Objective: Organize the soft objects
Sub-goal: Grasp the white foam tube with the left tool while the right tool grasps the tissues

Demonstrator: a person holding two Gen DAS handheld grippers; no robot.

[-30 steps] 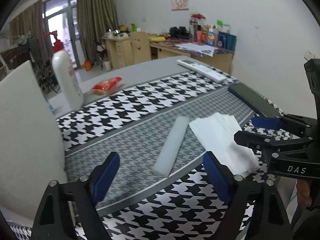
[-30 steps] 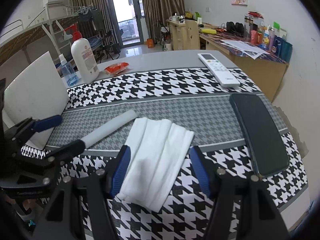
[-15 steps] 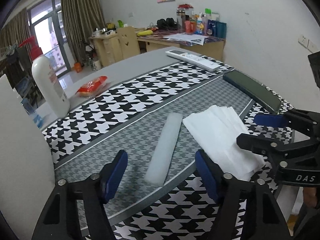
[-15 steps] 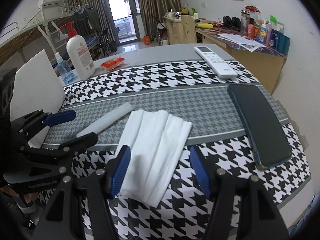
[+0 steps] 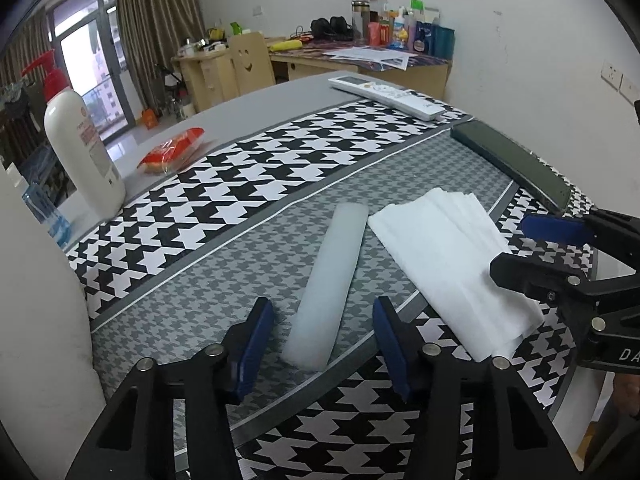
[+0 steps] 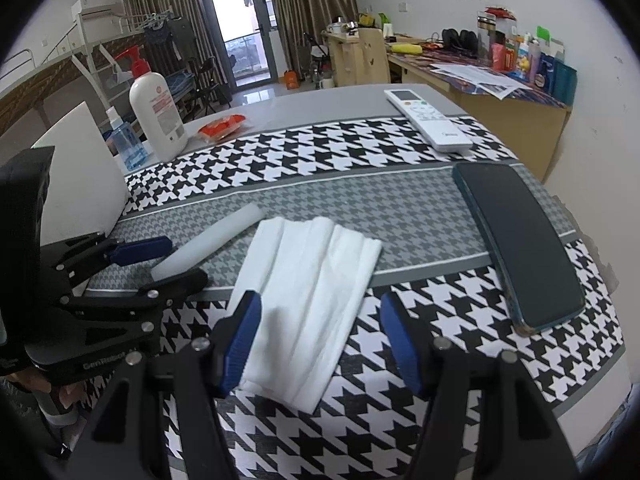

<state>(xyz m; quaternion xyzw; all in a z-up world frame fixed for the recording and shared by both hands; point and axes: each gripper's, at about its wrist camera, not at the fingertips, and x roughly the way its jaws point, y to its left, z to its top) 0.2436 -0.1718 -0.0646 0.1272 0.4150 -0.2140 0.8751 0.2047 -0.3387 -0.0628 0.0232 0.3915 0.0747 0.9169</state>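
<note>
Foam strip (image 5: 328, 280): light, soft, compressible; grip across its near end.
Left claw (image 5: 322, 338) is closing around that end, pads not yet touching; right claw (image 6: 320, 340) hangs open over the folded white cloth (image 6: 308, 288).

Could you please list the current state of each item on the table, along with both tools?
Left tool: jaws closing around the near end of the foam bar, pads not yet touching.
Right tool: open, straddling the white cloth.
Foam bar: lying flat.
White cloth: folded, flat.
Phone: screen dark.
Lotion bottle: upright.
Remote control: lying flat, buttons up.
</note>
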